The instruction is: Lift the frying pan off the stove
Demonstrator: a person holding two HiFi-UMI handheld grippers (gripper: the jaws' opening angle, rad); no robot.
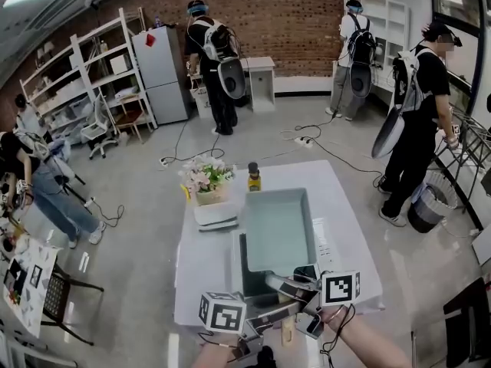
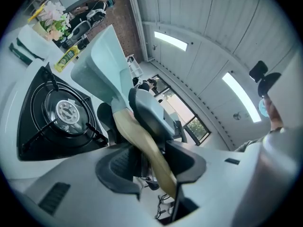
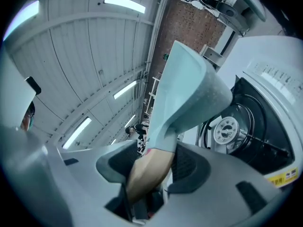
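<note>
Brick wall (image 1: 291, 14) at the back, grey floor, a person in black (image 1: 215, 60) beside a fridge (image 1: 161, 71), others further off.

Head view: white table (image 1: 345, 228) mid-room, with flowers (image 1: 205, 176) and a bottle (image 1: 253, 177) at its far end. Pale green square frying pan (image 1: 280, 228) over the table's near half. Black strip of stove (image 1: 243, 271) shows along the pan's left edge. Left gripper (image 1: 265, 313) and right gripper (image 1: 299, 286) come together at the pan's near end.

Left gripper view: jaws clamped on the tan handle (image 2: 142, 145), which runs up between them to the pan (image 2: 102, 65). Pan tilted and raised off the stove (image 2: 33, 126). Burner (image 2: 68, 111) lies uncovered, lower left. Strip lights on the ceiling behind.

Right gripper view: jaws pressed on the same handle (image 3: 149, 171), just short of where it joins the pan (image 3: 184, 93). Pan body rears up ahead, off the grate. Stove (image 3: 265, 141) to the right, burner (image 3: 227, 130) in plain sight under the pan's edge
</note>
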